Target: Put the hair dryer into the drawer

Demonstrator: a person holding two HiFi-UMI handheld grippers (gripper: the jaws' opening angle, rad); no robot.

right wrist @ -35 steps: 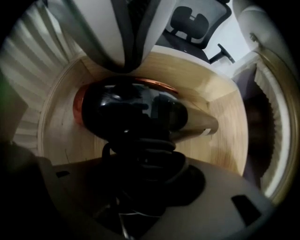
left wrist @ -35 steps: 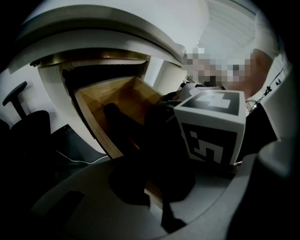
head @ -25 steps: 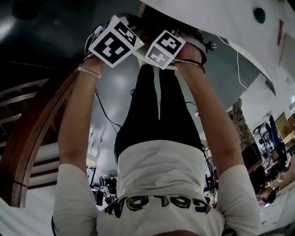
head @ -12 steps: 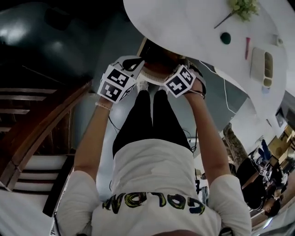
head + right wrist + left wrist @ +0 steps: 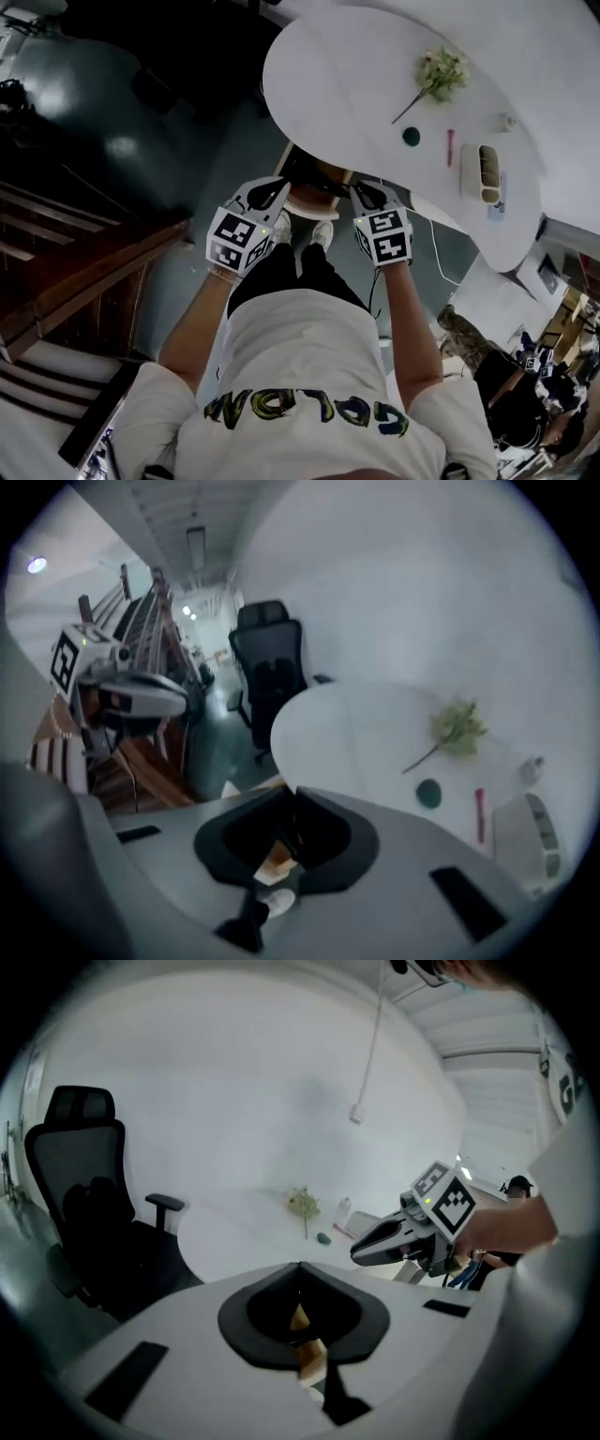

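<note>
left gripper (image 5: 275, 190) pinched together on nothing, right gripper (image 5: 362, 191) at its 3 o'clock has just been closing, empty too, white table (image 5: 347, 84) at 12

Wooden drawer (image 5: 314, 180) under white table (image 5: 347, 84)

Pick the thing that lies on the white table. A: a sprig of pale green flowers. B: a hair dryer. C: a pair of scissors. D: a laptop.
A: the sprig of pale green flowers lies on the white table, near a small dark green thing and a pink pen; none of the other options shows there.
</note>
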